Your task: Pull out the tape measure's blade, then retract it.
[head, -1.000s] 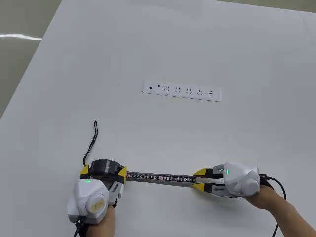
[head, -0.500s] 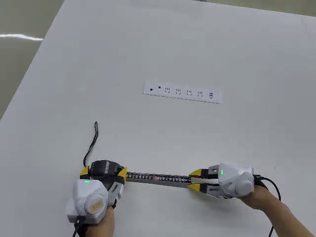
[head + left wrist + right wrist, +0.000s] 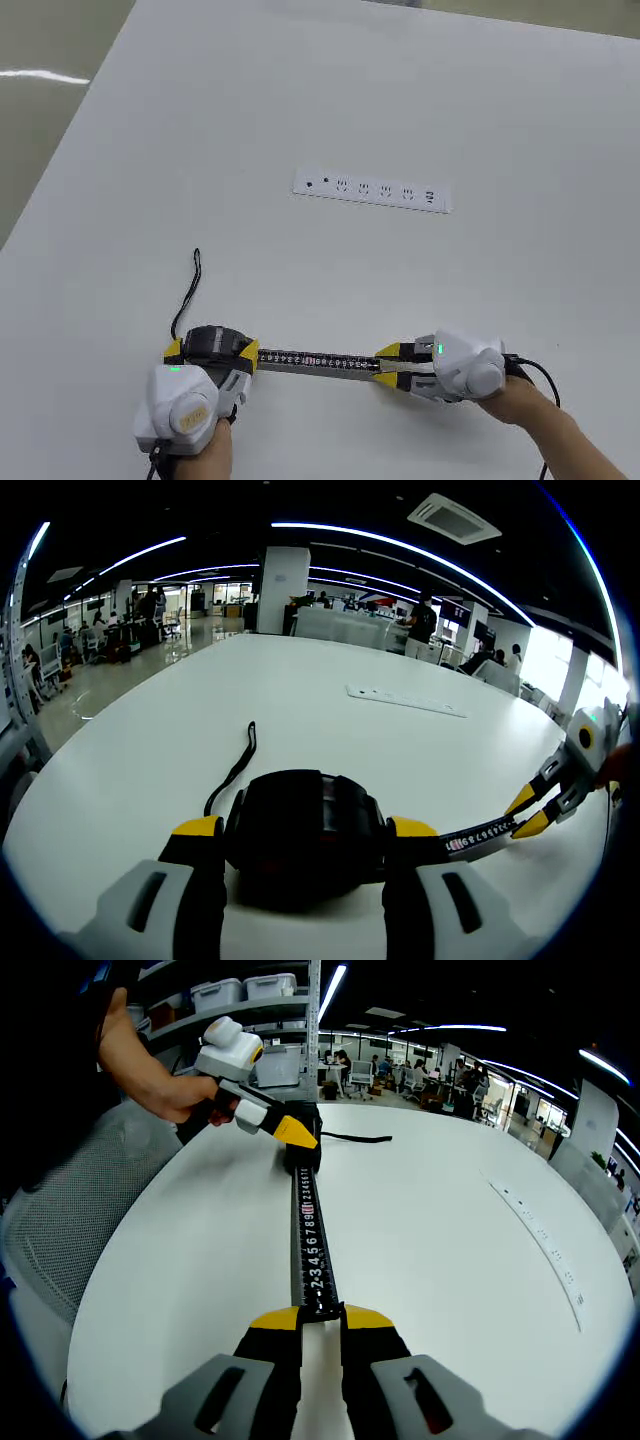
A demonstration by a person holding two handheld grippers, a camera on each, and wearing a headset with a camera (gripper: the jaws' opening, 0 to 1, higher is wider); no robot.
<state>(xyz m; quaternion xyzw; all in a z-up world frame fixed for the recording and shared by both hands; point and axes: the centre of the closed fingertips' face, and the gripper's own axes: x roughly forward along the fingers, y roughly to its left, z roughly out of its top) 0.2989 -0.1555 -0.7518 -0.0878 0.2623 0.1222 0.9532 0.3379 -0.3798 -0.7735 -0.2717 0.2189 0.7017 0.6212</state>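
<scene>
One tape measure (image 3: 213, 343) lies on the table (image 3: 400, 80), clenched in the left gripper (image 3: 210, 351). Its one blade (image 3: 315, 361) runs to the right gripper (image 3: 386, 365), which pinches its tip. One power strip (image 3: 372, 190) lies well beyond. The right gripper view shows the blade's numerals clearly.

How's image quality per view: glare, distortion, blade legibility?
Head view: even light, faint shadows, a glare streak on the floor; blade numerals too small to read. Left gripper view: heavy fisheye bows the ceiling lights; tape measure case dark, little detail. Right gripper view: numerals sharp near the jaws, unreadable farther off.
</scene>
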